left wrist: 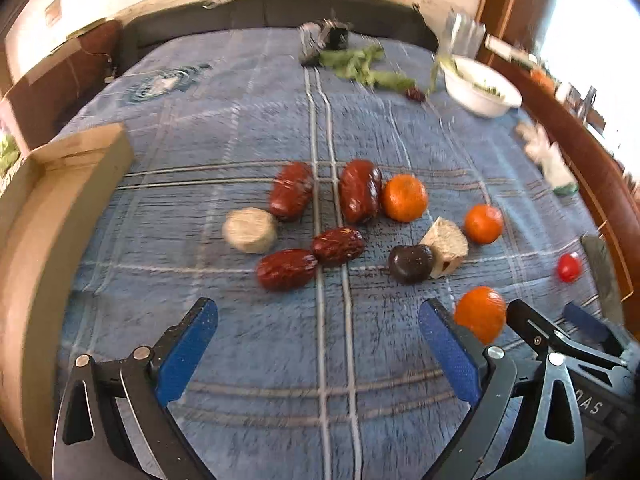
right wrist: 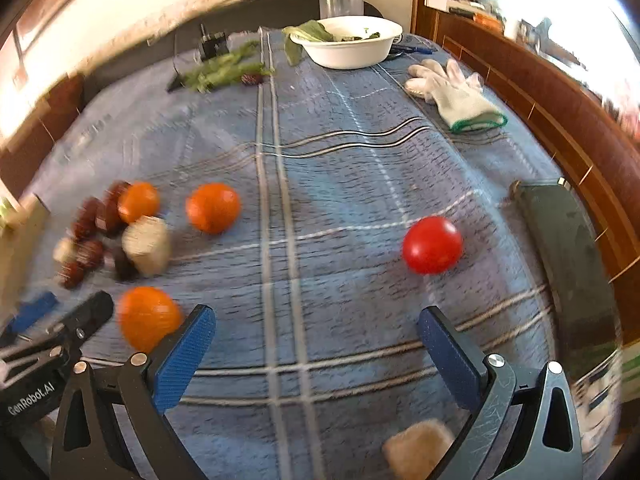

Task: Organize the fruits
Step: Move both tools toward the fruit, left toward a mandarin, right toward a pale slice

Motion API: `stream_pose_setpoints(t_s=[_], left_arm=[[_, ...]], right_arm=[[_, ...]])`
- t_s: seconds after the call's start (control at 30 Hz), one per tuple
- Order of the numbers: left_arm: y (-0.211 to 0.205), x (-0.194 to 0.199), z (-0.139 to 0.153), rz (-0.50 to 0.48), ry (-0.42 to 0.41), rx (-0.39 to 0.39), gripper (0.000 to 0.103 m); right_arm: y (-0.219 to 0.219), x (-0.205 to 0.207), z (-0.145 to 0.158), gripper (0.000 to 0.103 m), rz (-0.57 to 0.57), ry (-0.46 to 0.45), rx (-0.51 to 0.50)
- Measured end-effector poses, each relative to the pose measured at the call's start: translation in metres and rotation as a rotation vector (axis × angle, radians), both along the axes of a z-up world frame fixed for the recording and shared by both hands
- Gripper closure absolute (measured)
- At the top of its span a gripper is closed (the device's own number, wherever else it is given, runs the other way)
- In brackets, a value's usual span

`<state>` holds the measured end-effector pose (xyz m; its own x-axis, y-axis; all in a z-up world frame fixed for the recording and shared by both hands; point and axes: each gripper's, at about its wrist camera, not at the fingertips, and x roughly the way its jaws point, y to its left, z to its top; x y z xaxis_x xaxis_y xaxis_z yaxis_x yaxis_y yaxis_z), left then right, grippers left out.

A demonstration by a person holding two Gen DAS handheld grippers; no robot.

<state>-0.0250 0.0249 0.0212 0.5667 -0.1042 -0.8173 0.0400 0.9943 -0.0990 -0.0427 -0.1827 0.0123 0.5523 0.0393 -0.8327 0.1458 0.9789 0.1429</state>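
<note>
Left tool (left wrist: 318,320) and right tool (right wrist: 316,326) both gape wide, empty. Lower-left in the right view, a blurred orange (right wrist: 147,317) sits partly behind the fingertip; the dates (right wrist: 86,236) smear together.

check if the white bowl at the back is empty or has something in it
Not empty. The white bowl sits upright on the blue cloth with green leaves inside, one draping over its left rim.

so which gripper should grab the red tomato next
Right. The red tomato lies just ahead of the open right gripper, nothing between. From the left gripper it sits far off to the side.
</note>
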Motion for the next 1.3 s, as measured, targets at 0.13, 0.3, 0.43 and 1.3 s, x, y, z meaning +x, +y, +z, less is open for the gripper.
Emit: stream_pose_setpoints(t_s=[0.13, 0.3, 0.43, 1.3], left_arm=[[0.013, -0.029, 0.028, 0.039, -0.128, 0.012, 0.002], [0.027, -0.054, 0.053, 0.035, -0.236, -0.071, 0.002], [0.028, -0.069, 0.065, 0.003, -0.277, -0.065, 0.002], [0.040, -0.097, 0.067, -0.010, -0.302, 0.003, 0.002]], right_arm=[[0.010, -0.025, 0.021, 0.000, -0.022, -0.121, -0.005], [0.030, -0.055, 0.048, 0.000, -0.010, -0.254, -0.062], [0.036, -0.074, 0.068, 0.000, -0.018, -0.337, -0.119], [0.057, -0.090, 0.075, 0.000, 0.010, -0.384, -0.180]])
